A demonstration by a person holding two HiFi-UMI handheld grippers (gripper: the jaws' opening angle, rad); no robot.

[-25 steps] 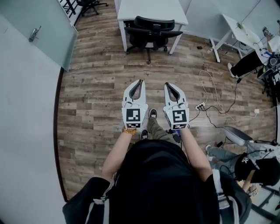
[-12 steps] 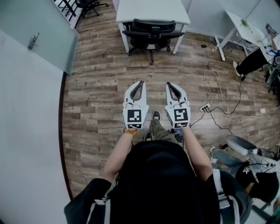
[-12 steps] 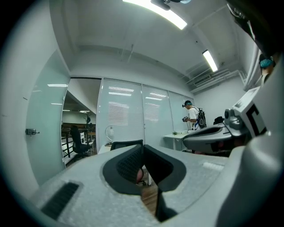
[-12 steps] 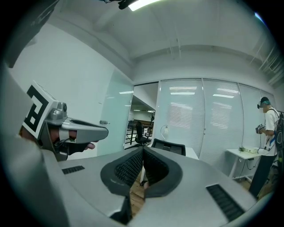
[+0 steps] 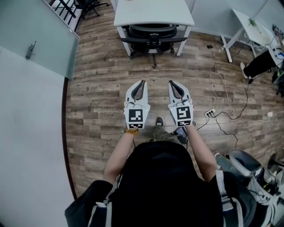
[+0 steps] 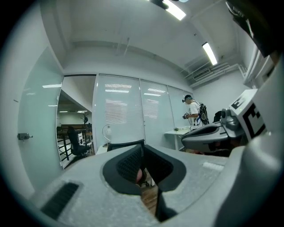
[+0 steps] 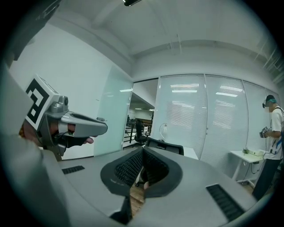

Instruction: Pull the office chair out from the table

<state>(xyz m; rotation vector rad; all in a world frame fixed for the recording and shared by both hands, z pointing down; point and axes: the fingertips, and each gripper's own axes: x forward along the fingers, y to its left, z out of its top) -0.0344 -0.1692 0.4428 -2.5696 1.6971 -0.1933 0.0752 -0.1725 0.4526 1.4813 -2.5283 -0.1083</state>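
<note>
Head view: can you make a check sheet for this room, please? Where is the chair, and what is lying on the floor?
Surface: wooden plank floor.
Job's things: black office chair pushed in at the white table, not pulled out yet.
Clutter: nothing seen between the person and the chair.
Grippers: left gripper and right gripper side by side, fingers together, holding nothing, well short of the chair.
Cables: white cable and power strip on the floor at the right.
Surroundings: glass door at the left, second table at the right.
</note>
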